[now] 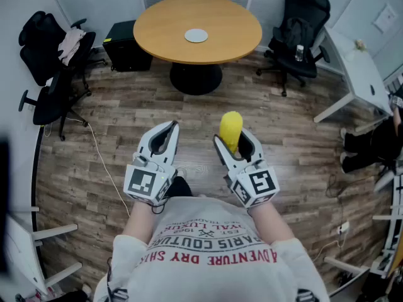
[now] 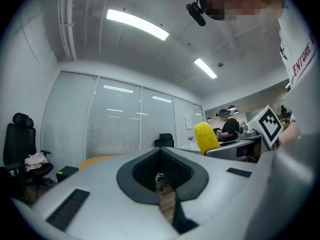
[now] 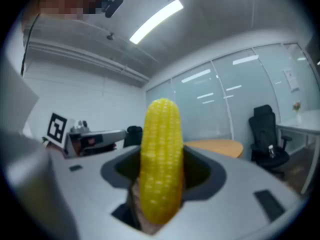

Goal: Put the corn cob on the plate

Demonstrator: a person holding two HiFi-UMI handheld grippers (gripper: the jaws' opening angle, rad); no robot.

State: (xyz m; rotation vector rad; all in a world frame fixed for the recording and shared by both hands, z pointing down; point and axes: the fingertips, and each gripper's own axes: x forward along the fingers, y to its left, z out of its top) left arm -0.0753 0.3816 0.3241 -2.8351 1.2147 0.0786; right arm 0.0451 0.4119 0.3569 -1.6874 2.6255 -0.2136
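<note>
A round table (image 1: 165,25) stands ahead on a dark pedestal, with the plate (image 1: 196,36) near its middle. A black box (image 1: 124,46) sits on the floor just left of the pedestal. Two black chairs (image 1: 49,61) stand at the left wall, one draped with a light cloth (image 1: 70,41). Another black chair (image 1: 301,30) stands to the table's right, and a white desk (image 1: 360,74) runs along the right side. A thin cable (image 1: 101,159) trails across the plank floor (image 1: 126,112) on the left. Only floor lies between the person and the table, and the chairs sit off to either side. Both hands hold the grippers level in front of the chest, side by side and a little apart, pointing toward the table. The left gripper (image 1: 169,131) has its jaw tips together with nothing between them. The right gripper (image 1: 234,138) holds the corn (image 1: 230,128) between its jaws, which stand wide around it. The corn stands nearly upright, its rounded tip rising above the jaws. It is well short of the plate, still out over the floor.
</note>
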